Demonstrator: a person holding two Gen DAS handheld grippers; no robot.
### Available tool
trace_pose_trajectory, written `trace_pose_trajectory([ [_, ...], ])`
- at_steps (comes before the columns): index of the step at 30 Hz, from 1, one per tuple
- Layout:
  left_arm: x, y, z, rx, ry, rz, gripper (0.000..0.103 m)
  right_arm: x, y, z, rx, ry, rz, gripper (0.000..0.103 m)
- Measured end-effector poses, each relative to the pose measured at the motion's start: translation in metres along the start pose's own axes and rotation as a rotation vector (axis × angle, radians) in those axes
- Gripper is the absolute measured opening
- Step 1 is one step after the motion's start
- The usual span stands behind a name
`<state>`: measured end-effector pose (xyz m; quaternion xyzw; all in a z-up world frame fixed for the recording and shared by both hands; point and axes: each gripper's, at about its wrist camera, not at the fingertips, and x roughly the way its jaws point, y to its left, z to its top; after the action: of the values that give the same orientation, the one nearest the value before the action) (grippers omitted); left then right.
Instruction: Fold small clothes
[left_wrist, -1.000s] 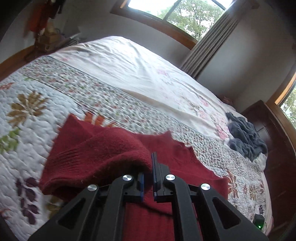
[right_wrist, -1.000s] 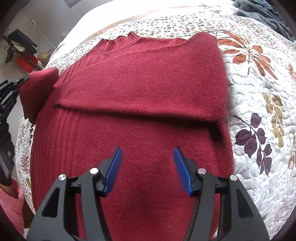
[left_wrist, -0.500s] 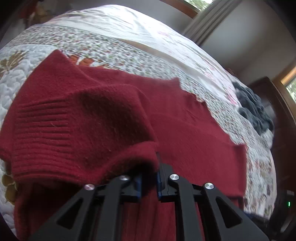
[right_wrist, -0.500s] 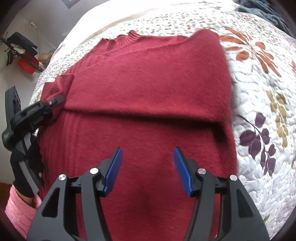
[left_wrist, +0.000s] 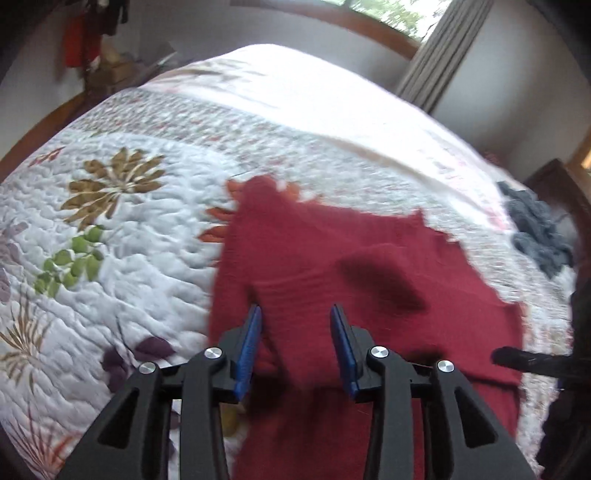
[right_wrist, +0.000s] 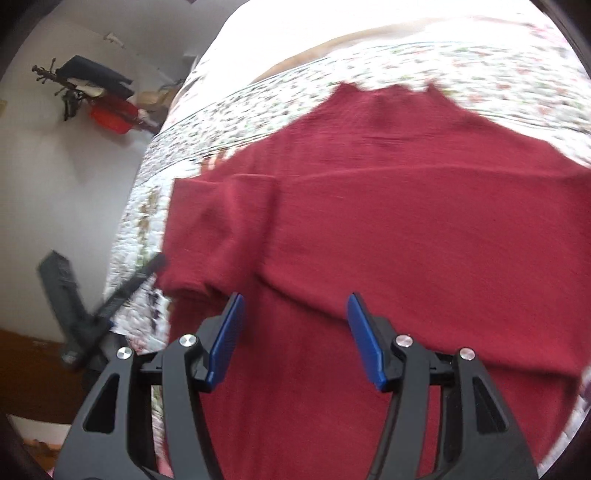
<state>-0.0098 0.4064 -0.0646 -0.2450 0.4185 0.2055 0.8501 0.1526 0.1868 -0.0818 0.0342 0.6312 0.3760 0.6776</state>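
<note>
That red knit sweater (right_wrist: 406, 221) looks soft, floppy and fairly thick, so I'd pinch it at the hem corners. Left gripper (left_wrist: 295, 347) and right gripper (right_wrist: 295, 336) both spread wide, holding nothing.

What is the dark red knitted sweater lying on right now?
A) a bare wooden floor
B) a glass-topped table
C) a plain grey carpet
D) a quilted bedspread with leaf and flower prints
D: in the left wrist view the dark red knitted sweater is spread flat on a white quilted bedspread printed with leaves and flowers, which shows around its edges.
</note>
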Motion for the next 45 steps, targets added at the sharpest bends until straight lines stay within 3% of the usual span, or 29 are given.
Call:
trace_pose_trajectory([
  [4, 0.027, 0.008, -0.001, 0.006, 0.062, 0.032, 0.039, 0.037, 0.023, 0.023, -0.018, 0.054, -0.012, 0.058],
  [10, 0.034, 0.009, -0.002, 0.031, 0.069, 0.028, 0.039, 0.069, 0.037, 0.035, -0.021, 0.097, -0.002, 0.055],
  [11, 0.032, 0.010, -0.002, 0.028, 0.071, 0.020, 0.039, 0.072, 0.036, 0.035, -0.019, 0.105, -0.001, 0.050],
  [14, 0.024, 0.012, -0.001, 0.021, 0.064, 0.016, 0.039, 0.080, 0.036, 0.032, -0.026, 0.130, 0.015, 0.020],
  [17, 0.013, 0.009, 0.003, 0.018, 0.043, 0.013, 0.039, 0.074, 0.037, 0.030, -0.035, 0.114, 0.034, 0.010],
  [21, 0.001, -0.003, 0.008, 0.035, 0.014, -0.007, 0.039, 0.036, 0.034, 0.027, -0.065, 0.035, 0.033, 0.009],
  [27, 0.005, -0.037, 0.007, 0.101, 0.015, -0.040, 0.039, -0.017, -0.002, 0.024, -0.028, -0.058, -0.015, 0.009],
  [37, 0.056, -0.047, 0.001, 0.107, 0.099, 0.004, 0.039, 0.017, -0.050, 0.021, 0.083, -0.002, -0.065, 0.010],
  [43, 0.061, -0.045, 0.003, 0.118, 0.111, -0.006, 0.039, 0.023, -0.054, 0.019, 0.081, 0.014, -0.089, 0.017],
  [45, 0.057, -0.043, 0.005, 0.106, 0.116, -0.019, 0.039, 0.016, -0.046, 0.019, 0.050, 0.000, -0.130, 0.029],
])
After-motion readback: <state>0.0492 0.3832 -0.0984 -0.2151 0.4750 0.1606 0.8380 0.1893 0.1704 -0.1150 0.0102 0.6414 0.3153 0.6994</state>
